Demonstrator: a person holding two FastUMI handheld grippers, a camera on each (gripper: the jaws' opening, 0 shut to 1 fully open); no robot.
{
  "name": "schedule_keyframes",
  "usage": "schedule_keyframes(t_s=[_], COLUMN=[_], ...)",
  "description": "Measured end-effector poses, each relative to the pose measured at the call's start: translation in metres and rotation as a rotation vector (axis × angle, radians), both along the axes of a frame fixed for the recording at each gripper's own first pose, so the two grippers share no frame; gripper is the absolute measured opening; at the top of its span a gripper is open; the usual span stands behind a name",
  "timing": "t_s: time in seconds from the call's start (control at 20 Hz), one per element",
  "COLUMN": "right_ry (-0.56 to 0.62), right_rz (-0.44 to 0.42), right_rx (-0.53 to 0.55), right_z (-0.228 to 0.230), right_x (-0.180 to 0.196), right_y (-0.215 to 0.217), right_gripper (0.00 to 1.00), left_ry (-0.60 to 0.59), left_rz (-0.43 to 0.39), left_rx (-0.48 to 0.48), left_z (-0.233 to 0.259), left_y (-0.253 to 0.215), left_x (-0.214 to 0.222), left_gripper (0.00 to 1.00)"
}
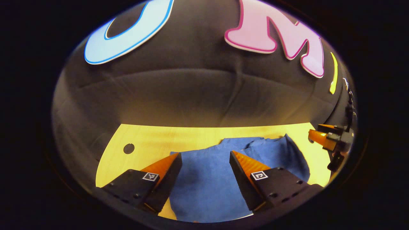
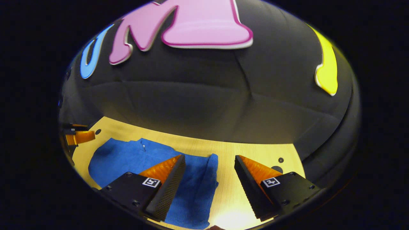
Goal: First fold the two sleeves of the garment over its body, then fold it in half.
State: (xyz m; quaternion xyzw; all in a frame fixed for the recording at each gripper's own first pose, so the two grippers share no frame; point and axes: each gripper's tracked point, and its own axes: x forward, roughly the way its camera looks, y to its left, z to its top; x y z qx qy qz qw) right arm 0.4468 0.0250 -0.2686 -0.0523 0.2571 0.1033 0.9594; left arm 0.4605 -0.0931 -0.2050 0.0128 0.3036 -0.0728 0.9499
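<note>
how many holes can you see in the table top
3. One near the table's left edge, left of the blue garment, at. Two near its right edge in the right gripper view. The cloth may hide more.

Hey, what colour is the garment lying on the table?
Plain blue garment, with no visible pattern, on the pale wooden table; clearest in the left gripper view.

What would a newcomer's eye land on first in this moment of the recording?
The blue garment, lying bunched on the pale wooden table, stands out most. In the left gripper view the left gripper hovers open above the cloth, with the right gripper at the table's right edge. In the right gripper view the right gripper hangs open over the garment's edge.
</note>
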Motion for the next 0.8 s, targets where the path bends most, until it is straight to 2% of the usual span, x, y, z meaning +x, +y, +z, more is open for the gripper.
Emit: schedule_keyframes(t_s=[0.15,0.3,0.45,0.6,0.7,0.8], right_ry=[-0.07,-0.149,-0.228,-0.321,-0.338,-0.33], right_rz=[0.009,0.0,-0.014,-0.01,-0.018,-0.028], right_rx=[-0.002,-0.002,0.013,0.033,0.049,0.101], right_z=[0.043,0.09,0.132,0.167,0.179,0.187], right_x=[-0.045,-0.107,-0.183,-0.264,-0.317,-0.368], right_y=[0.01,0.015,0.017,0.016,0.01,0.009], right_gripper=[0.99,1.0,0.99,0.97,0.96,0.96], left_ry=[-0.093,-0.186,-0.252,-0.307,-0.359,-0.465], left_rz=[-0.05,-0.065,-0.058,-0.005,-0.017,-0.025], left_rx=[0.006,0.06,0.052,0.042,0.05,0.091], left_z=[0.036,0.063,0.085,0.1,0.11,0.123], left_y=[-0.006,0.008,0.019,0.043,0.054,0.071], left_x=[-0.041,-0.098,-0.176,-0.255,-0.302,-0.334], left_gripper=[0.87,0.87,0.87,0.87,0.86,0.86])
